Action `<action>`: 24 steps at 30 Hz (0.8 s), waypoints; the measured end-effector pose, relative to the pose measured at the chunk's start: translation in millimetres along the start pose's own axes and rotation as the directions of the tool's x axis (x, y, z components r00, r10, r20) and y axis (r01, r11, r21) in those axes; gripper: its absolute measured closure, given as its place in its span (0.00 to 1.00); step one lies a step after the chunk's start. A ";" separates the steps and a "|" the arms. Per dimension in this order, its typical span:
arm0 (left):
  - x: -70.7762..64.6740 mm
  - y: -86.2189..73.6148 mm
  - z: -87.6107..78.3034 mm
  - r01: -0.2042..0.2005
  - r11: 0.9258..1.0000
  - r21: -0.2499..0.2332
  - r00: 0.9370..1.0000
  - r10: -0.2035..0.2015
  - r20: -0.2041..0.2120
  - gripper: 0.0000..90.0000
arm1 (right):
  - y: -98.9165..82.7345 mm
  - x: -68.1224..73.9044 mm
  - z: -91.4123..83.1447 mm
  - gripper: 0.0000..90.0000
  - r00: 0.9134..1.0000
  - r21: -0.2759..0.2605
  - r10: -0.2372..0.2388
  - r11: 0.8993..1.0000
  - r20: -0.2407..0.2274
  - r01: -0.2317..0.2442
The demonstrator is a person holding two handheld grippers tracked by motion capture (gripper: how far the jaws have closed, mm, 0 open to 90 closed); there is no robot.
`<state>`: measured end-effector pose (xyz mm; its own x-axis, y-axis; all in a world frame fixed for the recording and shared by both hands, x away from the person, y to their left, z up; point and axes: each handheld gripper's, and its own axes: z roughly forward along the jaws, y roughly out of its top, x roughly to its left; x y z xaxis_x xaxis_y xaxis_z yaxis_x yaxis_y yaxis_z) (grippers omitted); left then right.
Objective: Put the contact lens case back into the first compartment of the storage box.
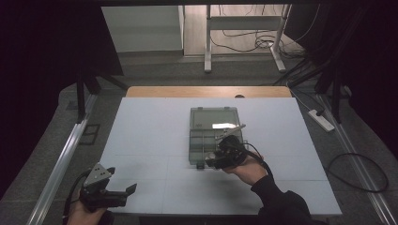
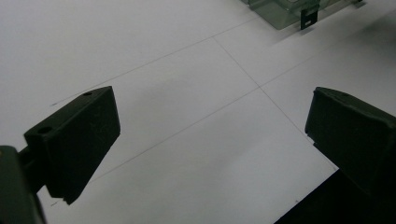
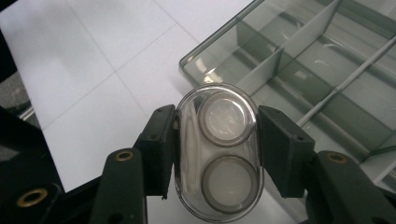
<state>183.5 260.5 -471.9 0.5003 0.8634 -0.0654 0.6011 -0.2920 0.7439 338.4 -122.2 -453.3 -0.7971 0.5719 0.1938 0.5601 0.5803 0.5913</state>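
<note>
Right gripper [image 3: 215, 149] jaws clamp a clear oval case [image 3: 218, 151] over the smoky divided box [image 3: 327, 70]

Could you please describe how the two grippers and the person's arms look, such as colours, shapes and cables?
Both grippers are black. The left gripper carries a grey three-cornered plate with small holes, and a black cable trails from it. Its jaws are thick, blocky wedges. The right gripper has flat black jaws on arms with brass-coloured rivets; a black cable loops behind it. The person's right forearm wears a black sleeve.

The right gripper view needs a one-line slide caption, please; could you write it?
Right gripper clamps a clear oval case beside the open compartment box.
</note>
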 end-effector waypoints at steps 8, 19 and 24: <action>0.2 -0.1 -0.1 0.001 1.000 -0.001 1.000 -0.001 0.000 0.04 | 12.8 -7.3 7.3 0.54 0.999 -0.036 0.039 0.999 0.028 -0.038; 0.7 -0.2 -0.1 0.006 1.000 -0.002 1.000 -0.006 0.003 0.04 | 27.6 -13.9 20.4 0.54 0.996 -0.060 0.068 0.996 0.059 -0.064; 0.8 -0.1 -0.1 0.006 1.000 -0.002 1.000 -0.006 0.002 0.04 | 35.9 -17.8 27.8 0.54 0.994 -0.074 0.086 0.994 0.072 -0.081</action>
<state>183.7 261.3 -471.9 0.4978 0.8644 -0.0707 0.6029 -0.2864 0.7446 379.0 -95.4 -457.3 -0.7276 0.6600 0.1872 0.6044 0.4876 0.6300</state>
